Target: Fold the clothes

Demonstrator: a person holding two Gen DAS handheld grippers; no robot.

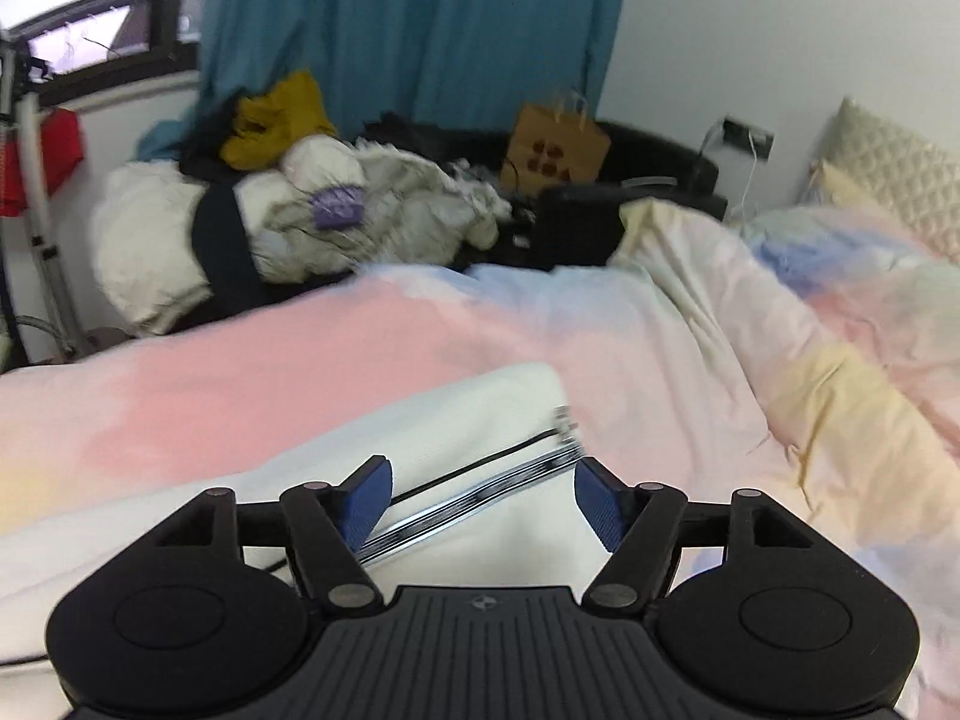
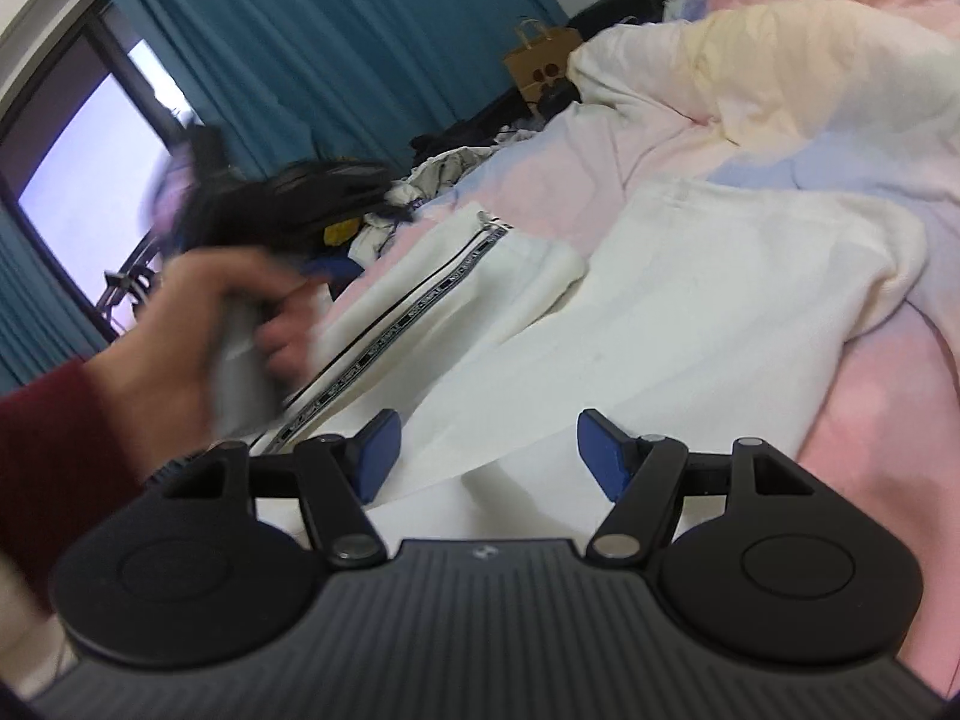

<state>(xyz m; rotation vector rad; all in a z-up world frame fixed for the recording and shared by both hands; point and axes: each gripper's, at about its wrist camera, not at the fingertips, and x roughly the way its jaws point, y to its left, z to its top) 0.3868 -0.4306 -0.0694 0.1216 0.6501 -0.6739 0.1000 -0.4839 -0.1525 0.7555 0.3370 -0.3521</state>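
Note:
A white zip-up garment (image 1: 480, 414) lies spread on the bed, its dark-edged zipper (image 1: 480, 501) running diagonally. My left gripper (image 1: 480, 471) hovers just over the zipper, open, with nothing pressed between its blue pads. In the right wrist view the same white garment (image 2: 690, 312) lies flat with one side folded over, and the zipper (image 2: 420, 306) sits to the left. My right gripper (image 2: 489, 423) is open above the garment's near edge and holds nothing. A blurred hand (image 2: 198, 312) in a red sleeve (image 2: 54, 438) carries the left gripper at the left.
A pastel pink, blue and yellow duvet (image 1: 690, 348) covers the bed, bunched up at the right near a pillow (image 1: 894, 174). Beyond the bed's far edge sit a clothes pile (image 1: 336, 216), a brown paper bag (image 1: 558, 144), a teal curtain (image 1: 420, 30) and a window (image 1: 90, 18).

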